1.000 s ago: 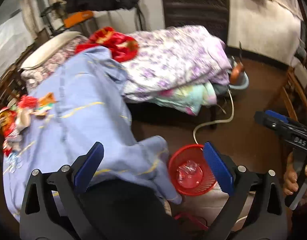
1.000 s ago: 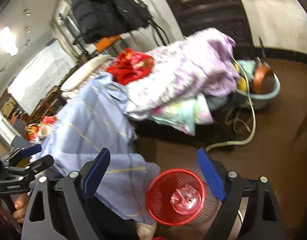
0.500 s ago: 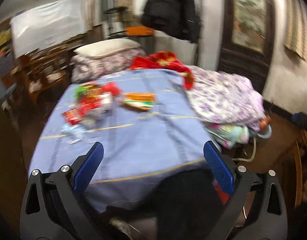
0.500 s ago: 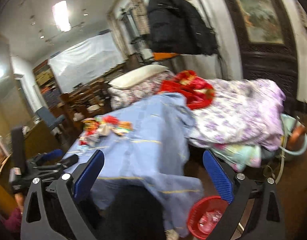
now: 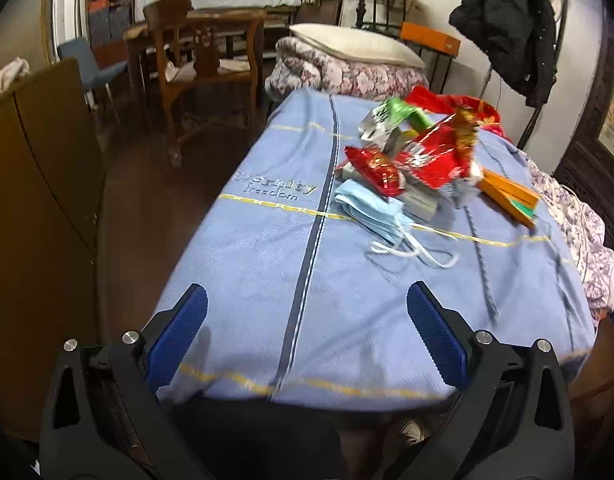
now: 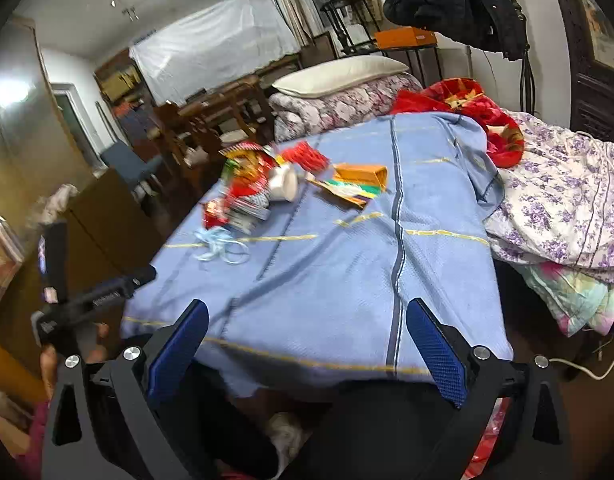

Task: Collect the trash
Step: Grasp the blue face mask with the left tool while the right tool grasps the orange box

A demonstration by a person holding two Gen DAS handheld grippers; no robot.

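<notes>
Trash pile [image 5: 423,156] on one blue blanket [image 5: 307,264], two grippers agape, empty

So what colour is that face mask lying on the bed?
Light blue, with white ear loops; the face mask shows best in the left wrist view.

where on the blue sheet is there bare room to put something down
The near half of the blue sheet is bare, from its front edge to the face mask. The strip left of the dark stripe, by the printed lettering, is also free. It is crowded at the far right, with red wrappers and an orange box.
</notes>
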